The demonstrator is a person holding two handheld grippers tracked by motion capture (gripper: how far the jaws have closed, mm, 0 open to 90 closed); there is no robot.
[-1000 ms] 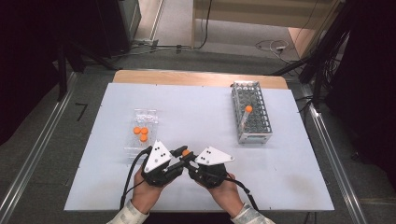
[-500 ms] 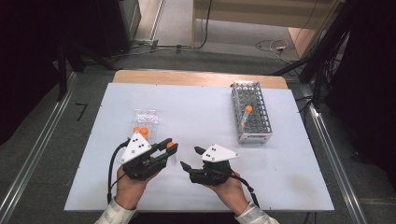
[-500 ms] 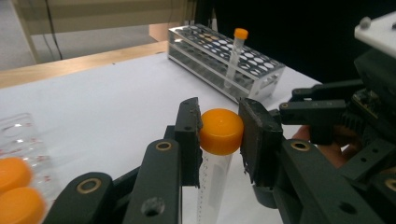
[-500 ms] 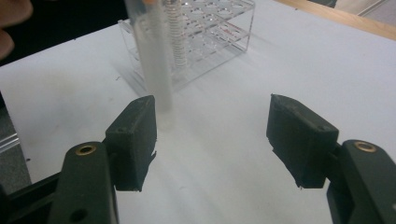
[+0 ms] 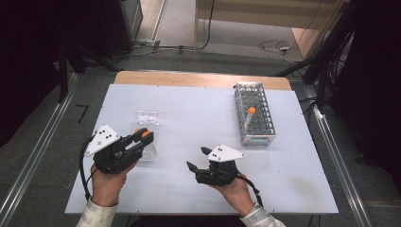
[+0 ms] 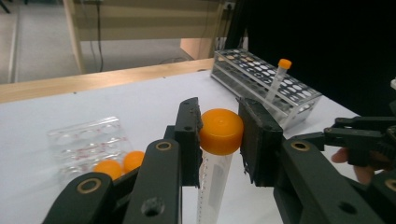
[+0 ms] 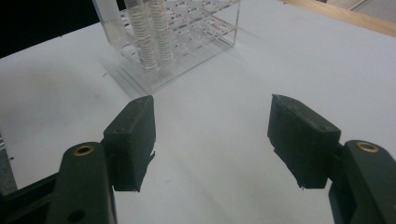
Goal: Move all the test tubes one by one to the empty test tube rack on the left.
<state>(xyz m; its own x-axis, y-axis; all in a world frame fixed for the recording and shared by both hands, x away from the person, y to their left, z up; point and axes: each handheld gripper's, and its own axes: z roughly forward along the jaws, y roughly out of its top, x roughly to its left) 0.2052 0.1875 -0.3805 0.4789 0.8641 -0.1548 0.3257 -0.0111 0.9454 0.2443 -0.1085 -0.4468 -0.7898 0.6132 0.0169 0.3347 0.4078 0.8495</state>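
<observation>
Holding a tube (image 6: 215, 163) by its orange cap in my left gripper (image 6: 219, 135), jaws pinched on the cap, just above the clear plastic tray (image 5: 147, 124) at the bench's (image 5: 189, 104) left. My right gripper (image 7: 212, 140) hangs spread and empty, its jaws having just been opening. Judgement: transfer step in hand; the next move calls for carrying the tube across and lowering it upright into a free hole of the metal grid rack (image 5: 255, 113). The cap is smooth and round; the tube is clear, slim and graduated.
</observation>
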